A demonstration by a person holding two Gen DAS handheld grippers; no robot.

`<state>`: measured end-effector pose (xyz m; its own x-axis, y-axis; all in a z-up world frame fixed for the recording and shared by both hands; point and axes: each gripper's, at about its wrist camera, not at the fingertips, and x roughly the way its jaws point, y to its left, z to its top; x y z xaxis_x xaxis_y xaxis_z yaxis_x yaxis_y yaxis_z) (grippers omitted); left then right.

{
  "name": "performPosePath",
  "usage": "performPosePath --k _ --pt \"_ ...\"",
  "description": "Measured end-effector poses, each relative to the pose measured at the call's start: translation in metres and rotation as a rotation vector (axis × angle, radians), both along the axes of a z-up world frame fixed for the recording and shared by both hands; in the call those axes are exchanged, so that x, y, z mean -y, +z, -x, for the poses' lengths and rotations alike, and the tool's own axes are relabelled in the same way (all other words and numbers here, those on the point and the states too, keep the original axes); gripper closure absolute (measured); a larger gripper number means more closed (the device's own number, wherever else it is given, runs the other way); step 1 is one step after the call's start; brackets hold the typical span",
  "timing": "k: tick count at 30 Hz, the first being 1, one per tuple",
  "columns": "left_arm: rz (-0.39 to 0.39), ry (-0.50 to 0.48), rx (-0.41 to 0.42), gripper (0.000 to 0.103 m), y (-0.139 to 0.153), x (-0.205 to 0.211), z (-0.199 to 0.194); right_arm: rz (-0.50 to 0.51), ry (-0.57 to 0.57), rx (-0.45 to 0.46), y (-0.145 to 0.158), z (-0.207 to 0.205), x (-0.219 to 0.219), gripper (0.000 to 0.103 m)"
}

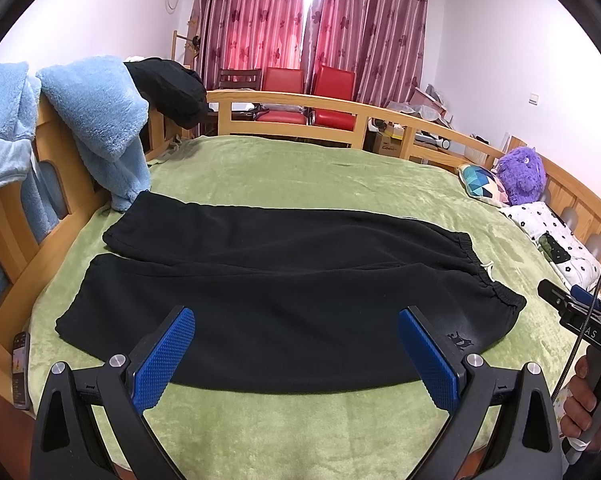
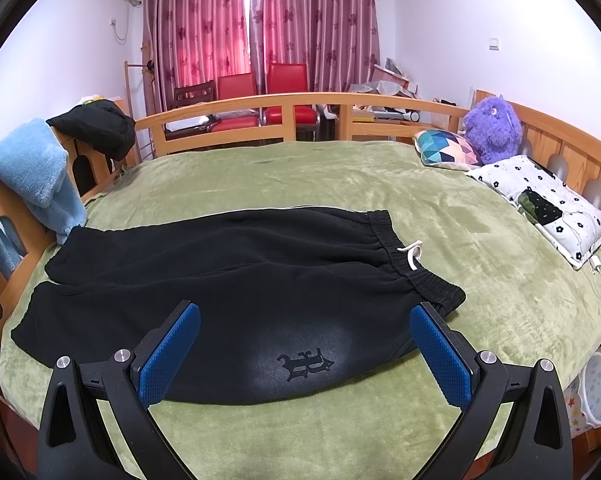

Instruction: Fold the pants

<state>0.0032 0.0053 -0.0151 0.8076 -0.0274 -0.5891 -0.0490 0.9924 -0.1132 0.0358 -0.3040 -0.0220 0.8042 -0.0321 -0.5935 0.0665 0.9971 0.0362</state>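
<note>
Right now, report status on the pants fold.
Left tongs open, right tongs open, both empty. Black pants flat on green blanket, unfolded. Nothing lying on them.

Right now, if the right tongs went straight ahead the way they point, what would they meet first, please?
Most likely the black pants, around the printed logo between the open right tongs; depth is uncertain.

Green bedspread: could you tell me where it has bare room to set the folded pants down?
The widest free patch of green bedspread lies between the pants and the far rail. A narrower strip runs along the near edge under both open grippers. The right side is crowded: floral pillow, patterned cushion, purple plush.
</note>
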Motion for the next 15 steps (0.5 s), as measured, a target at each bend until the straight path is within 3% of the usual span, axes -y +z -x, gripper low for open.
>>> performPosePath --k 15 --pt "0.001 0.002 -0.001 0.001 0.0036 0.0009 -0.0002 0.004 0.003 0.005 -0.0004 -0.0005 -0.0005 0.0"
